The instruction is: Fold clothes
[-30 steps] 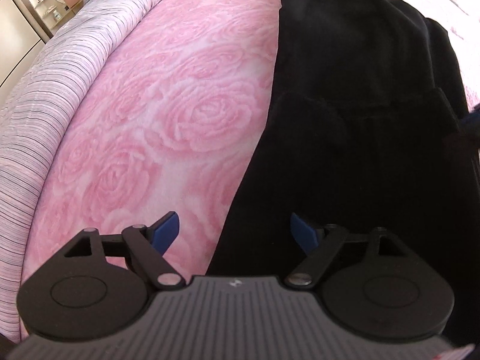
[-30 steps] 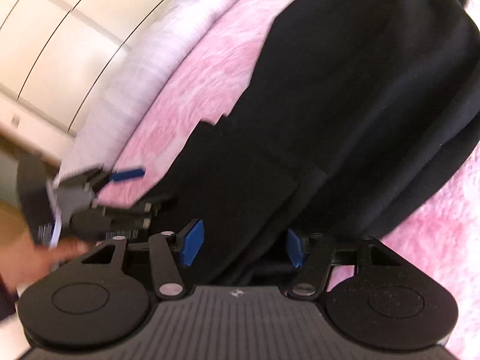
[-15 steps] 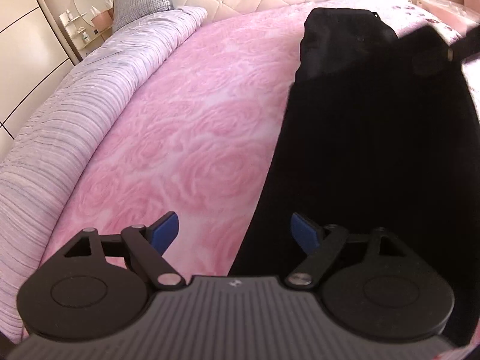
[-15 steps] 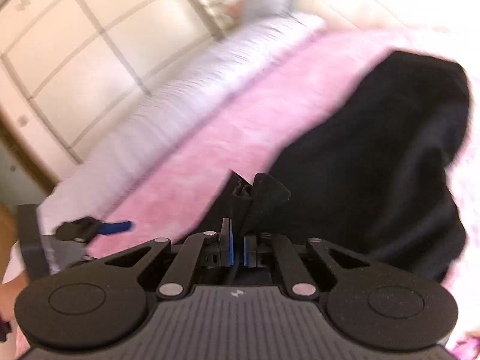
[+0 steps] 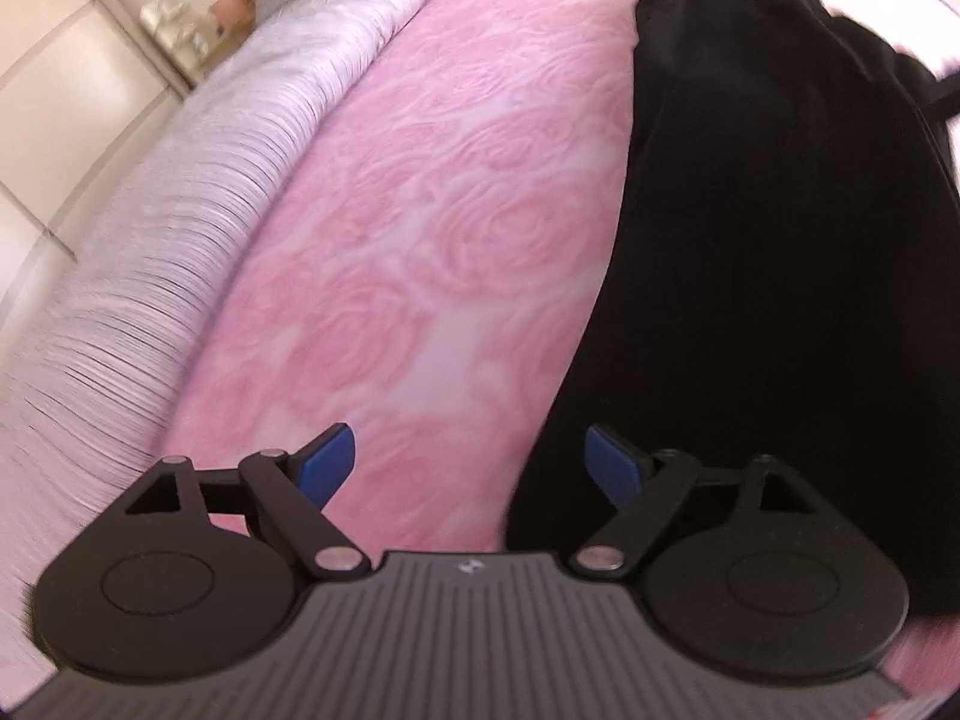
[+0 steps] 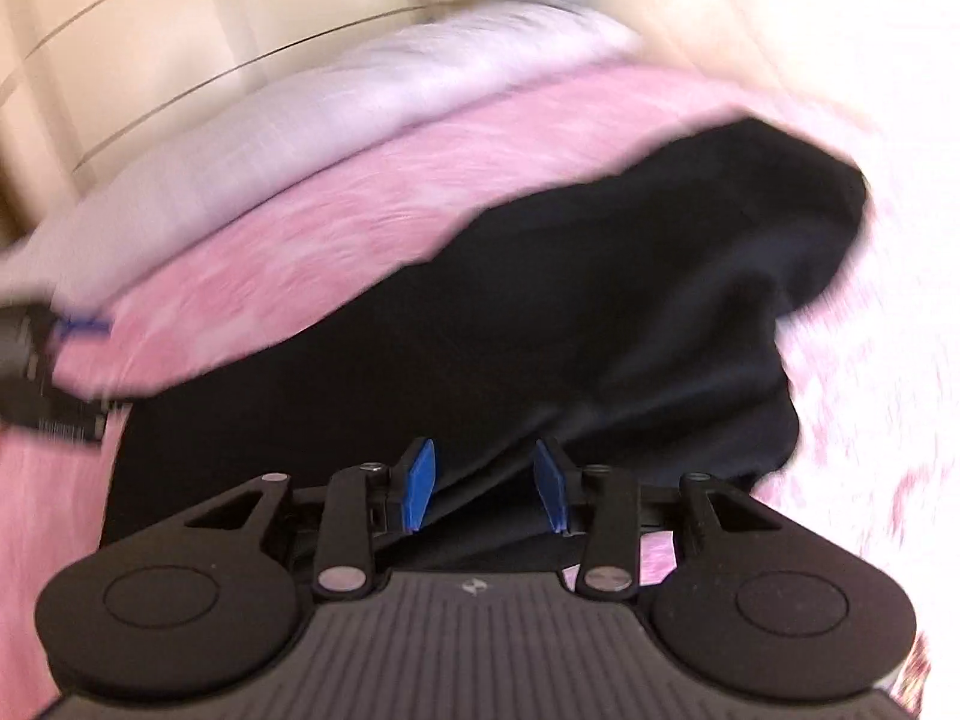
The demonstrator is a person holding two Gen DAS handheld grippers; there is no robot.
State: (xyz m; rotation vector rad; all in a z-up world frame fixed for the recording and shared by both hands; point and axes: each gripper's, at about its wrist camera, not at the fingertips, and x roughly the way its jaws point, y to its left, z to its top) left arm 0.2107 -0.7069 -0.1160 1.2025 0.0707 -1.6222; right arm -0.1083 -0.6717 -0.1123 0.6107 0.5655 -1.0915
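Right wrist: right gripper [image 6: 486, 483] jaws parted over black garment [image 6: 600, 312].

Your garment [image 5: 780, 252] lies on the bedspread [image 5: 432, 228], right of the quilt [image 5: 150, 276] along its left edge.

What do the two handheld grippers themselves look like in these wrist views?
The left gripper and right gripper match: grey ribbed base with a small white logo, two round black discs, black linkage arms with silver pivot pins, and blue finger pads. No cables or sleeves show.
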